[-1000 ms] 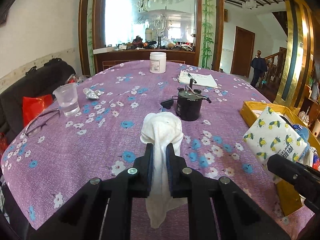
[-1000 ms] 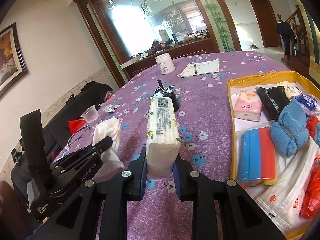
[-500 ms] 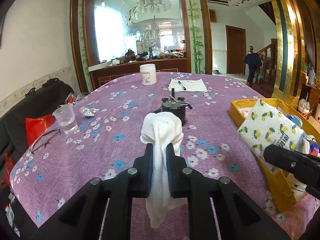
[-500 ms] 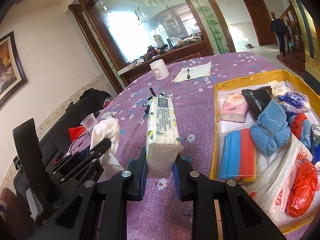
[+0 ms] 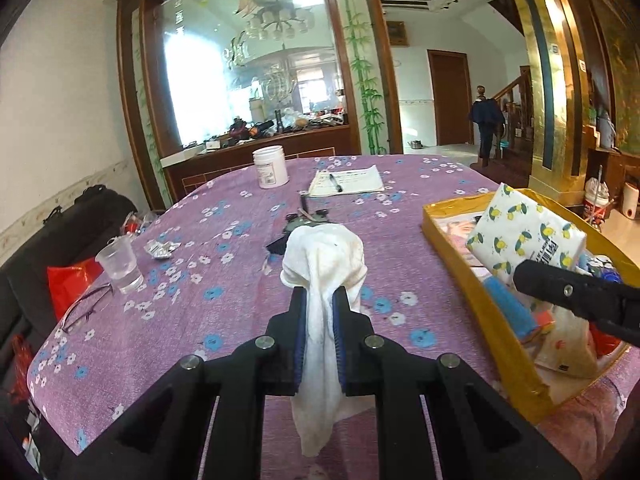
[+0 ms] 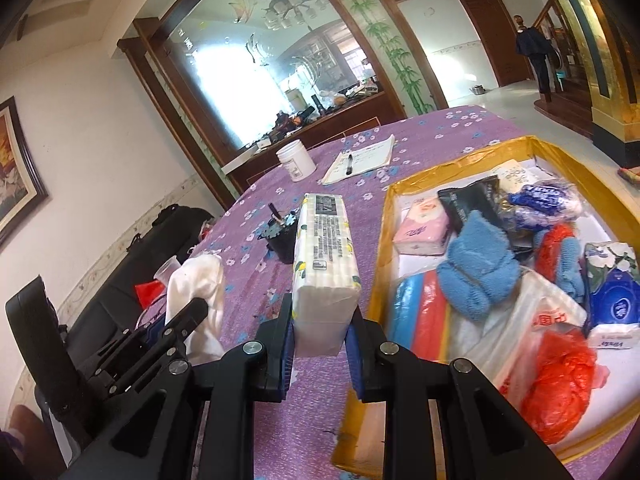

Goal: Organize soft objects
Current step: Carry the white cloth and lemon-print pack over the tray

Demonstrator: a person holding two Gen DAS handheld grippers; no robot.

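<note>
Tray (image 6: 536, 148) lies at two o'clock of the right gripper (image 6: 320, 330), nearer, fingers clamped on tissue pack (image 6: 324, 248), long axis forward; left gripper (image 5: 319, 338) fingers clamped on white cloth (image 5: 322, 264).

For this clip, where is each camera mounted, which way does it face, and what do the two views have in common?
Left wrist: on the left gripper, looking along its jaws, shut on a white cloth, across the purple table; the right gripper pokes in at right.
Right wrist: on the right gripper, jaws clamping a tissue pack, facing the yellow box; the left gripper shows at left.
Shared: cloth, pack, box, white jar.
</note>
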